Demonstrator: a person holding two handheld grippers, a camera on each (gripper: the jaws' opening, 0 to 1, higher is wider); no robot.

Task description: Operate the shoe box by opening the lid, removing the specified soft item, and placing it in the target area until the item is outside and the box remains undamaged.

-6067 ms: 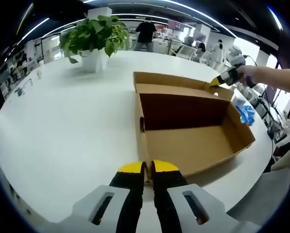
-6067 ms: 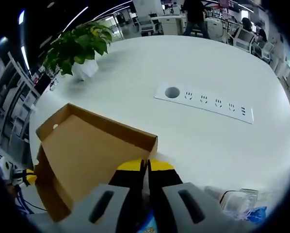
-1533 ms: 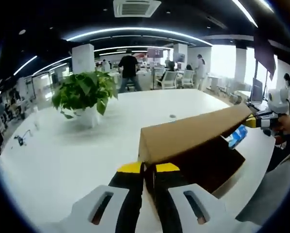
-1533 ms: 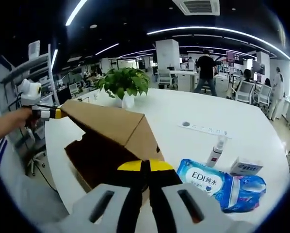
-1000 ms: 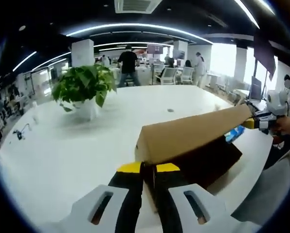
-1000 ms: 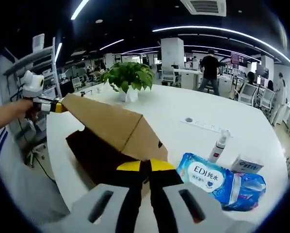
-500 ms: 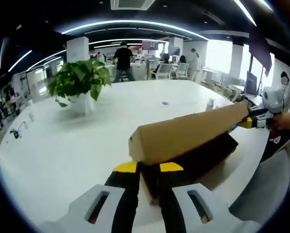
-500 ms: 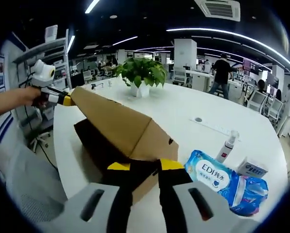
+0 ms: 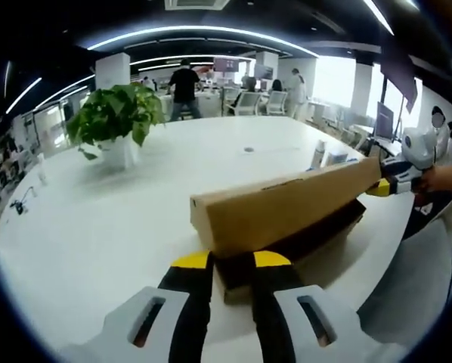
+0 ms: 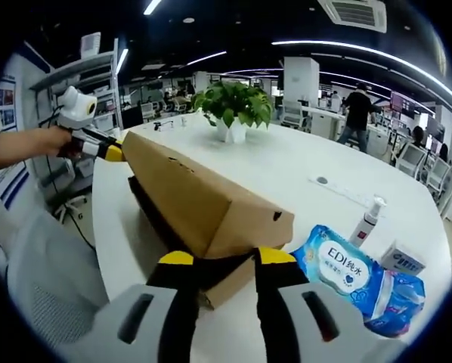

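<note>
The shoe box (image 9: 286,219) lies on the white table (image 9: 97,219), its lid (image 9: 283,204) tilted just above the base. In the left gripper view the left gripper (image 9: 230,261) stands parted around one box corner, and the right gripper (image 9: 385,185) meets the lid's far end. In the right gripper view the right gripper (image 10: 218,259) is spread at its own box corner; the left gripper (image 10: 105,151) touches the far lid corner. That view also shows a blue wipes pack (image 10: 354,283), a spray bottle (image 10: 366,215) and a small carton (image 10: 404,257). A potted plant (image 9: 113,121) stands farther back; behind is an office with ceiling light strips.
</note>
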